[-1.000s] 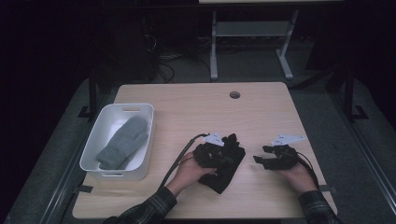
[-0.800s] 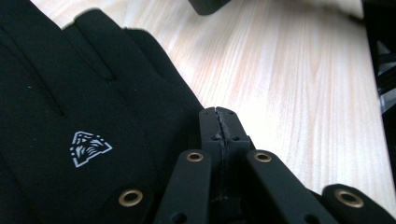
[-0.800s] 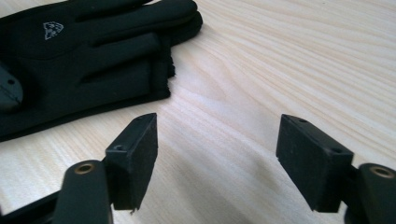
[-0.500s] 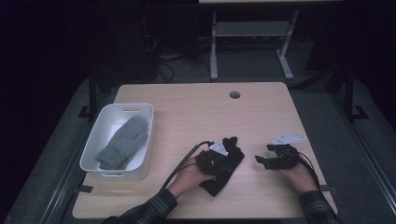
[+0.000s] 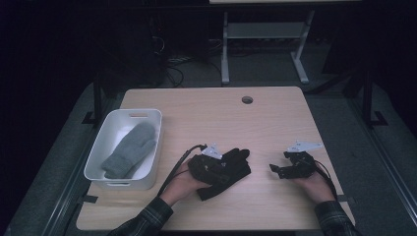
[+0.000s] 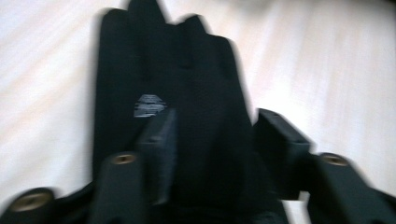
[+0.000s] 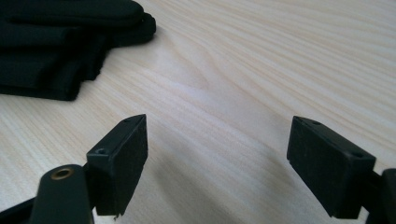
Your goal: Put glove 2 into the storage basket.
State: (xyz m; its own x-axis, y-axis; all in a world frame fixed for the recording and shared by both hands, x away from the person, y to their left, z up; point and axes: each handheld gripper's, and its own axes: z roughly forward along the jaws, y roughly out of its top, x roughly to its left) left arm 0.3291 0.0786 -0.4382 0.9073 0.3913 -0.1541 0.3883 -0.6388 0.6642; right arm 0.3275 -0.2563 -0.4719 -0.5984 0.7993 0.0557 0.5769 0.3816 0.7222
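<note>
Left gripper (image 6: 210, 140): jaws just opened, spread, straddling the black glove (image 6: 187, 84), which lies flat on the table (image 5: 275, 123) between and beyond the pads. Right gripper (image 7: 217, 158): jaws just widening, nothing between; glove apart, beyond its left pad. Farther left: white bin (image 5: 147, 147) holding grey mitten (image 5: 130, 150).

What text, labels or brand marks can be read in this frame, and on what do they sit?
Small pale label on the black glove: too blurred to read.
White bin, grey mitten, table, left gripper and right gripper: no writing can be made out.
</note>
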